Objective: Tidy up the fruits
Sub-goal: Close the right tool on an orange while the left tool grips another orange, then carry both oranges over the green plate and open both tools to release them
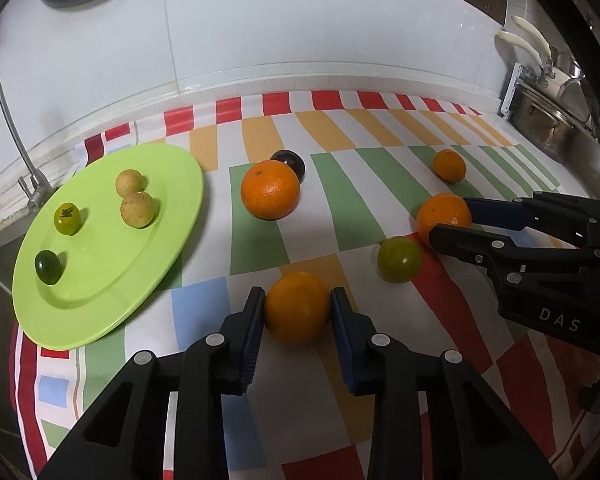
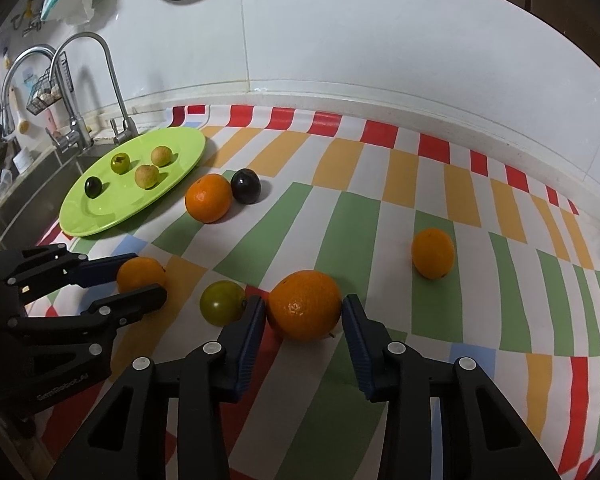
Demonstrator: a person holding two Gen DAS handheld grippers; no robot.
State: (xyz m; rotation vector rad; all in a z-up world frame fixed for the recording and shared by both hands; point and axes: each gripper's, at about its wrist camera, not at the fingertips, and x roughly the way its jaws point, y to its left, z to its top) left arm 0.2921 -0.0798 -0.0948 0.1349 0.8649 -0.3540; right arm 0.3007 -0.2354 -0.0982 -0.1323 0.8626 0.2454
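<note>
A: Your left gripper [image 1: 298,306] has its jaws around a small orange [image 1: 298,307], low and centre in its view; both pads look to be touching the skin, though I can't tell how firmly. It sits on the cloth [image 1: 328,184].

B: And the right?

A: Your right gripper [image 2: 305,312] brackets a bigger orange [image 2: 305,305], bottom centre of its view. The jaws are parted about that fruit's width, the left pad touching, the right perhaps just shy.

B: What could bite you?

A: Round fruit squirts out if you squeeze off-centre. A green fruit [image 2: 222,303] sits just beside your right gripper's left finger; nudge it and it rolls. The grippers are near each other, so lifting together risks a clash.

B: Where do they go?

A: Likely the green plate [image 1: 168,216], left in the left view, which holds four small fruits. Set down hard and they scatter toward the sink [image 2: 40,172].
</note>
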